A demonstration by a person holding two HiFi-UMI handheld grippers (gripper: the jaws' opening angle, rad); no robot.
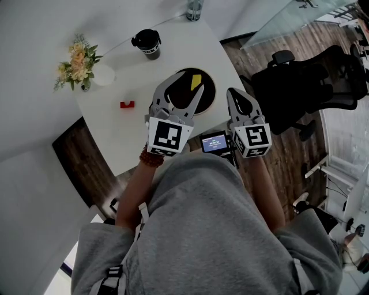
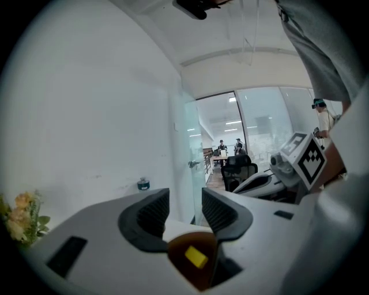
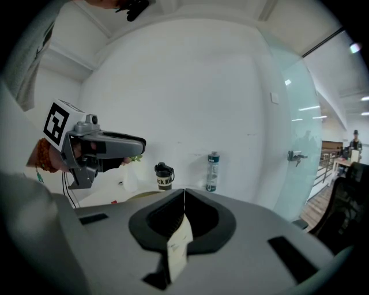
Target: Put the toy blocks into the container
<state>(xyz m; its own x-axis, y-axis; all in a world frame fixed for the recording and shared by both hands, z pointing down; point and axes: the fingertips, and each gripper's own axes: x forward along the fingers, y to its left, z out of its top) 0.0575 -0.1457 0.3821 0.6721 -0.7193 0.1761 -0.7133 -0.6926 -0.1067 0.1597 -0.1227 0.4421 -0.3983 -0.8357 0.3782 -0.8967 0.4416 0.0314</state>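
A yellow block (image 1: 196,80) lies inside the round dark-brown container (image 1: 209,95) on the white table (image 1: 124,129). My left gripper (image 1: 187,86) hovers over the container, jaws open and apart from the block. In the left gripper view the yellow block (image 2: 196,257) sits in the container (image 2: 183,273) just below the open left gripper (image 2: 179,210). A red block (image 1: 127,104) rests on the table left of the container. My right gripper (image 1: 234,92) stays beside the container's right rim, shut; the right gripper (image 3: 184,201) shows only a small white paper tag (image 3: 179,245) behind its tips.
A black cup (image 1: 147,43), a flower vase (image 1: 78,66) and a bottle (image 1: 194,8) stand at the table's far side. A small device with a screen (image 1: 214,142) sits near the person's body. A black office chair (image 1: 300,86) stands right of the table.
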